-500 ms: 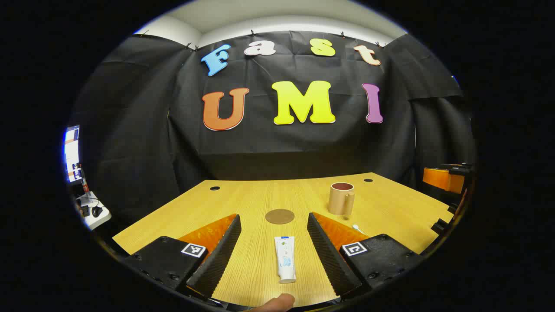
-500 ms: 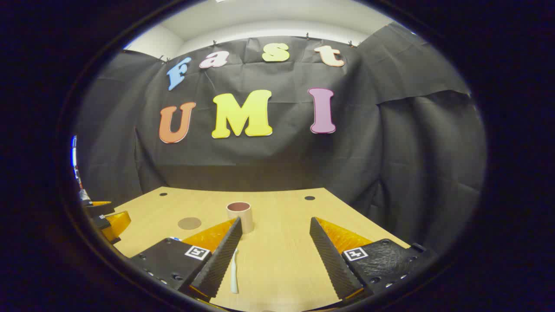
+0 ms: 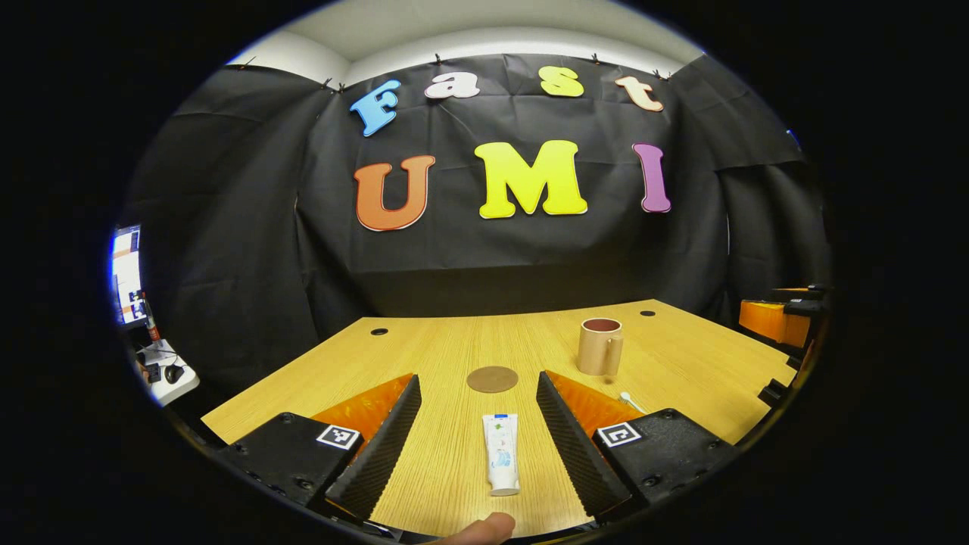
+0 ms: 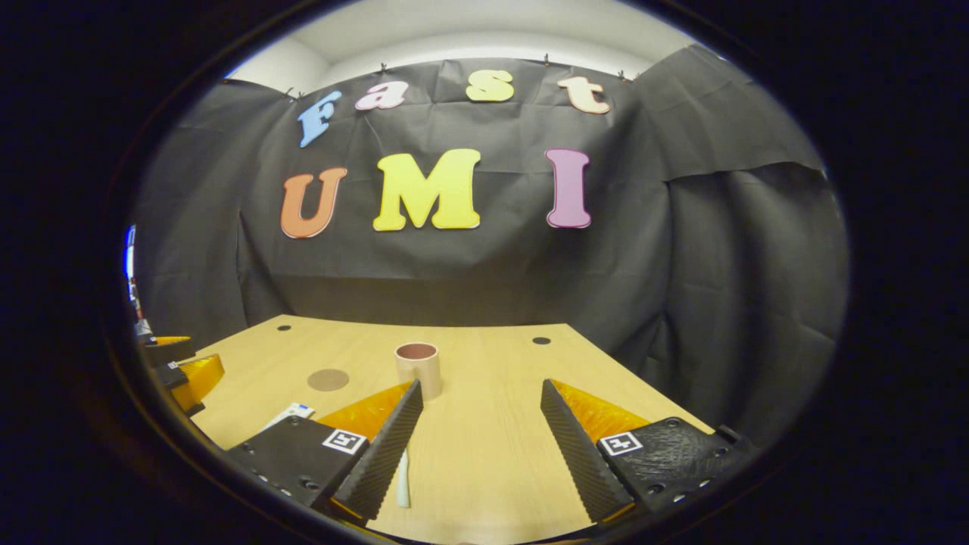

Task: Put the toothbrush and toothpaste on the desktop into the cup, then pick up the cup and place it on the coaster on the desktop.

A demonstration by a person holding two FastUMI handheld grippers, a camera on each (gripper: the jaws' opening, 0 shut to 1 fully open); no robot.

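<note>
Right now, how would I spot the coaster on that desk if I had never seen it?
Start at the wooden desk. Midway across it lies the coaster, beyond the toothpaste and beside the cup. It is the one flat brown disc there; the cup stands tall and the tube is long and white.

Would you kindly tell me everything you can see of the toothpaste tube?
The toothpaste tube is white with small blue and green print, and looks like soft plastic. It lies flat on the wooden desktop, its wide crimped end toward the coaster and its cap end nearest the camera. It sits between the open fingers of the left hand-held gripper; neither touches it.
</note>
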